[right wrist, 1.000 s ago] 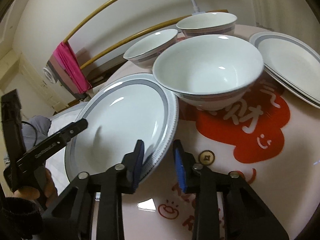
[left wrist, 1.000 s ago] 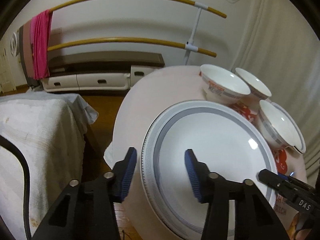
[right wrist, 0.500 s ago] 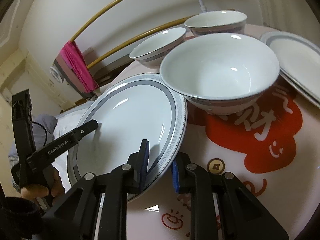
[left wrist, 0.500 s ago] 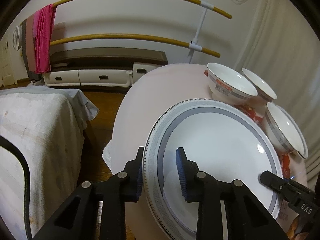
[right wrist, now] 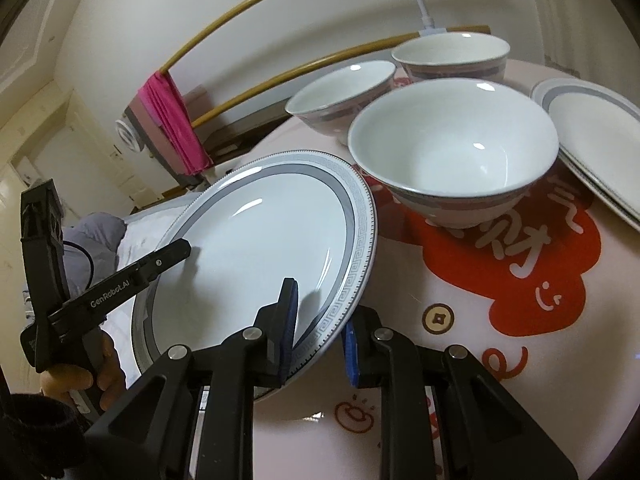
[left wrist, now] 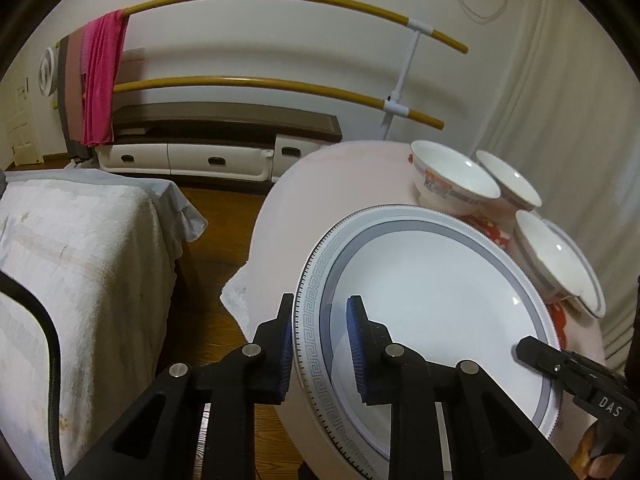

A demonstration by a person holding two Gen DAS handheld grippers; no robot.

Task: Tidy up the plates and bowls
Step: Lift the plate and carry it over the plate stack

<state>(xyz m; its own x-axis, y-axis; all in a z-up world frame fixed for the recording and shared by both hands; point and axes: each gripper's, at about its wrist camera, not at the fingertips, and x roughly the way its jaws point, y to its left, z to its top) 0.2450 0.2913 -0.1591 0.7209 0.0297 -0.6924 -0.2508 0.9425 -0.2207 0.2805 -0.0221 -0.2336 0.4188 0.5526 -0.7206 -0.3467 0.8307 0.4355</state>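
While both pinch its rim, left hand-held gripper (left wrist: 320, 340) having just closed, right hand-held gripper (right wrist: 320, 328) opposite, plate (left wrist: 432, 304) tilted above bench (right wrist: 460, 360), bowls (right wrist: 452, 152) at one o'clock

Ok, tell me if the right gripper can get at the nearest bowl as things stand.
Probably not yet: the right gripper is shut on the plate rim, as is the left gripper. The path to the nearest bowl looks open, but the plate must be set down first.

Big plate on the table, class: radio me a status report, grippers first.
Left hand-held gripper just closed, shut on big plate rim. Right hand-held gripper shut on opposite rim. Nearest bowl close beside plate; plate stack beyond.
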